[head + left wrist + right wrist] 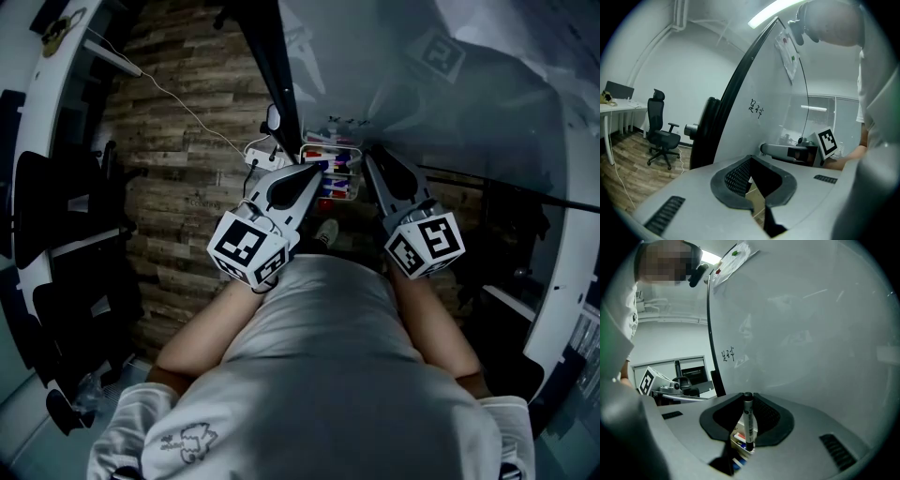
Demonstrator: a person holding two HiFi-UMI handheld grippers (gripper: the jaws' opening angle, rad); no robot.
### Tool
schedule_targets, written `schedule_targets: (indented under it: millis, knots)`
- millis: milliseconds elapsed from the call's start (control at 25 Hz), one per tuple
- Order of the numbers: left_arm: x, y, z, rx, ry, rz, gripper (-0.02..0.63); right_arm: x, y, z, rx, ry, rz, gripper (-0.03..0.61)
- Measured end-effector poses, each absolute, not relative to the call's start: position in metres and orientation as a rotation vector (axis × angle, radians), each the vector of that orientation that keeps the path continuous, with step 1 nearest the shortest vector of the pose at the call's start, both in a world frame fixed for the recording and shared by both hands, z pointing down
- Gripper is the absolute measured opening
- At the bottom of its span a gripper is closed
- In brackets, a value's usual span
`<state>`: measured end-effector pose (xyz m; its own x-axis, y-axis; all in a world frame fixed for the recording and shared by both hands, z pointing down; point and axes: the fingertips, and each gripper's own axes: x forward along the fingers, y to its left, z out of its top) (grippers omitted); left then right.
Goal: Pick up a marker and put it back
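The right hand-held gripper clamps a marker, lower end hidden.

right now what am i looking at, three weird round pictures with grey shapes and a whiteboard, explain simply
No robot here: a person holds a hand tool with tongs in each hand. The head view looks down from a camera on the person's head onto the left tongs and right tongs, both pointed at a marker tray by a whiteboard. The checkered cubes are part of the tools. The other two pictures come from cameras riding on each tool. In the right gripper view, the right tongs are shut on a black marker, upright over the tray. In the left gripper view, the left tongs' tips meet with nothing between them; an office chair stands in the background.
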<state>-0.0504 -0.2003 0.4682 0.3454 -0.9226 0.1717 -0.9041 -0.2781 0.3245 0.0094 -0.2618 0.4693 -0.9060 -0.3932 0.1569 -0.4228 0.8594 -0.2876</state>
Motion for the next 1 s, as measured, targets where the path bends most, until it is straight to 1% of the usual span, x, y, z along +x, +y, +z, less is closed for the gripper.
schedule_targets:
  millis: [1000]
  knots:
    - [-0.048,-0.2,0.491,2.203,-1.569,-0.064,0.005,0.005,-0.259,0.506,0.631,-2.845,0.587,0.071]
